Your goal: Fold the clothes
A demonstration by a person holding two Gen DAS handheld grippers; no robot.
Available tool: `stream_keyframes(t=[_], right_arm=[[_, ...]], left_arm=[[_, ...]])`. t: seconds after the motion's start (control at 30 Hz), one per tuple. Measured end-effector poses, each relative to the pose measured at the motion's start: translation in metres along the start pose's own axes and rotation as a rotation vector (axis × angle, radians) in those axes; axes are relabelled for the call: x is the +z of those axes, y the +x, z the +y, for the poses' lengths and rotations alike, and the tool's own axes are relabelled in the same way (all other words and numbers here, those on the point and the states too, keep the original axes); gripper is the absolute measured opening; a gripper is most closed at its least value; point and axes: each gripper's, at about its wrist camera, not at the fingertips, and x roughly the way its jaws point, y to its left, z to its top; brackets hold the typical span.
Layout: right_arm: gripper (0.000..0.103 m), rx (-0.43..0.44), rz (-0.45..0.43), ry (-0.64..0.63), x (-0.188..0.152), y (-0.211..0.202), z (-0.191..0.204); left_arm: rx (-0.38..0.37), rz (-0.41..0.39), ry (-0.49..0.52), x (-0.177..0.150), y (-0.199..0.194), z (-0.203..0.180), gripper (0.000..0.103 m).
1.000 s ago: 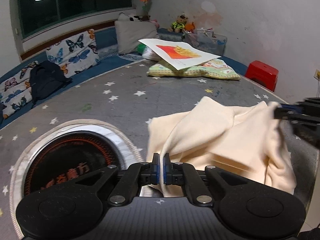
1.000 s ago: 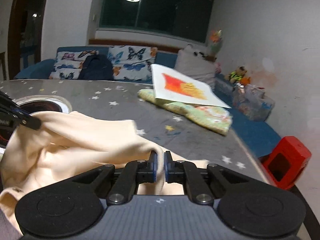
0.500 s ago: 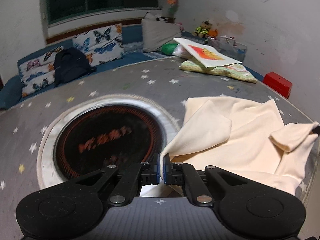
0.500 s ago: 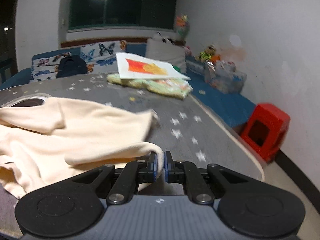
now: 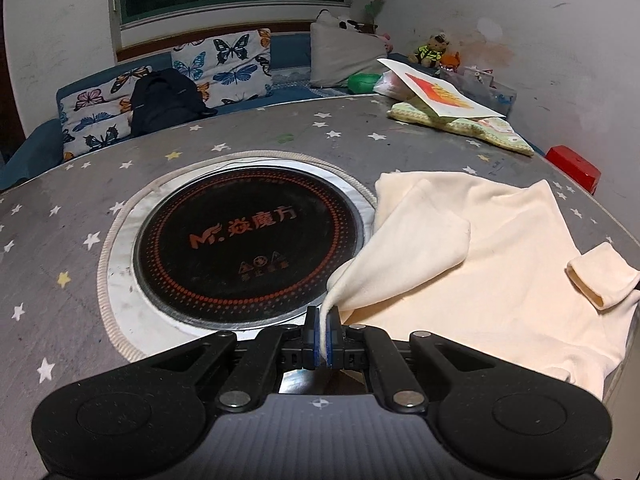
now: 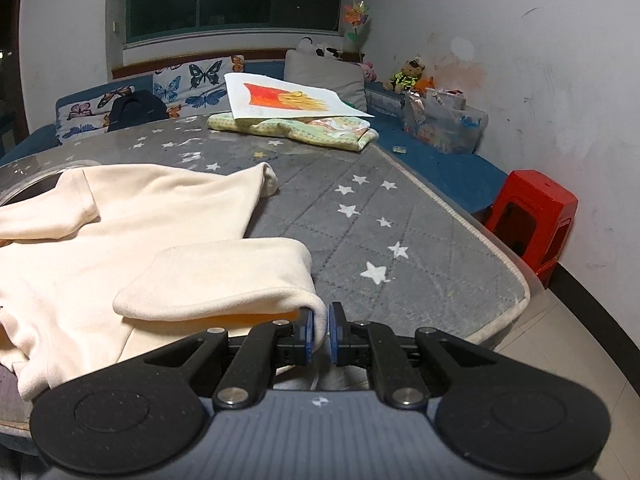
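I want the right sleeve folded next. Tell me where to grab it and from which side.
Grip the sleeve at its cuff end, coming from the near table edge. The cuff lies doubled and raised, so the right claw could probably close across its rolled hem there.

table [image 5: 56, 240]: grey, starred | on it: cream garment [image 5: 500, 248], folded quilt [image 6: 320, 130], perhaps inset cooktop [image 5: 248, 240]

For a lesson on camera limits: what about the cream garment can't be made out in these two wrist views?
- Cream garment, left wrist view: near hem hidden behind the left gripper.
- Right wrist view: left part cut off by the frame edge; right gripper hides the cloth below its fingertips.
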Motion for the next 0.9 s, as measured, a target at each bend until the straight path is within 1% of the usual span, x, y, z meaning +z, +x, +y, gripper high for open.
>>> stream_keyframes(t=[0.33,0.47,0.8,0.9], right_arm=[[0.008,0.025,0.02,-0.036,-0.004,0.006,0.02],[0.008,0.044,0.02,-0.043,0.001,0.014,0.029],[0.008,0.115,0.018,-0.115,0.019,0.035,0.064],[0.012,0.129,0.02,-0.141,0.022,0.037,0.071]], left_arm=[[0.035,-0.001,-0.017,-0.011,-0.011,0.013,0.003],[0.054,0.003,-0.027,-0.014,-0.013,0.02,0.003],[0.118,0.022,-0.062,-0.026,-0.019,0.041,0.003],[0.128,0.03,-0.066,-0.03,-0.02,0.045,0.004]])
